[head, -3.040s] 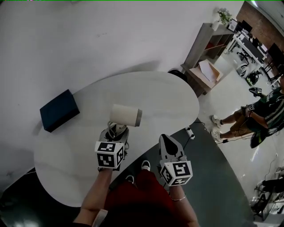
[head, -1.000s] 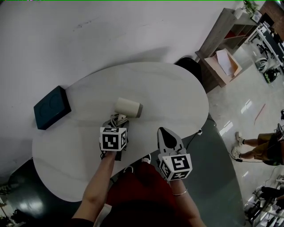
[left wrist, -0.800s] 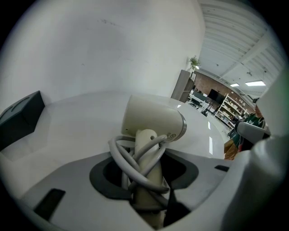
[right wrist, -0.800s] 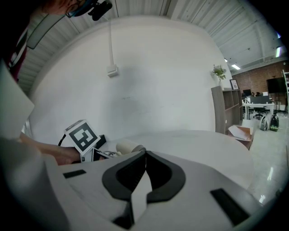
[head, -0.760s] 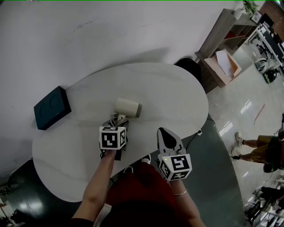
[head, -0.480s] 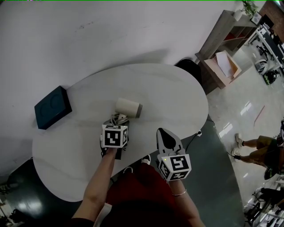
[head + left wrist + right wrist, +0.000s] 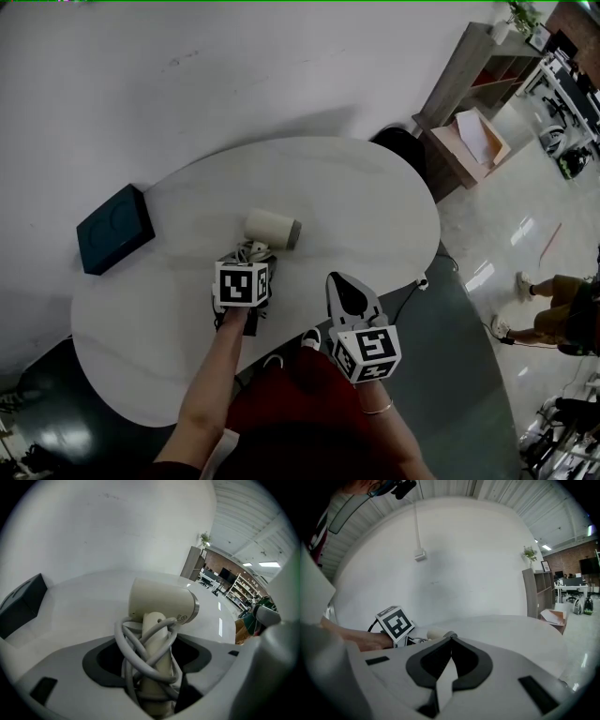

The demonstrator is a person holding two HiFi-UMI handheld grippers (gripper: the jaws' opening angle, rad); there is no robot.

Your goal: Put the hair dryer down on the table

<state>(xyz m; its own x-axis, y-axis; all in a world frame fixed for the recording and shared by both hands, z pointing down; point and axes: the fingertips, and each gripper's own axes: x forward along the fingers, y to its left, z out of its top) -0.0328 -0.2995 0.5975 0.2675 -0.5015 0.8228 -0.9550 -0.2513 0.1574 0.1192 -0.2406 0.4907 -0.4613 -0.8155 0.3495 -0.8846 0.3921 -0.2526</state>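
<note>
A cream hair dryer (image 7: 272, 229) lies on the white oval table (image 7: 356, 197), its grey cord wound round the handle. In the left gripper view the dryer (image 7: 159, 603) points right and its handle runs back between my jaws. My left gripper (image 7: 246, 257) (image 7: 152, 667) is opening around that handle, with dark gaps showing on both sides of it. My right gripper (image 7: 345, 287) (image 7: 450, 637) is shut with nothing in it and hovers over the table's near edge, to the right of the dryer.
A dark blue box (image 7: 114, 229) (image 7: 21, 604) lies at the table's left end. Beyond the table to the right stand a wooden shelf unit (image 7: 469, 70) and a low bench with papers (image 7: 473, 136). A person (image 7: 562, 314) walks on the floor at far right.
The dryer and my left gripper have barely shifted on the table over the last second. The right gripper has stayed put. The person at the right has moved.
</note>
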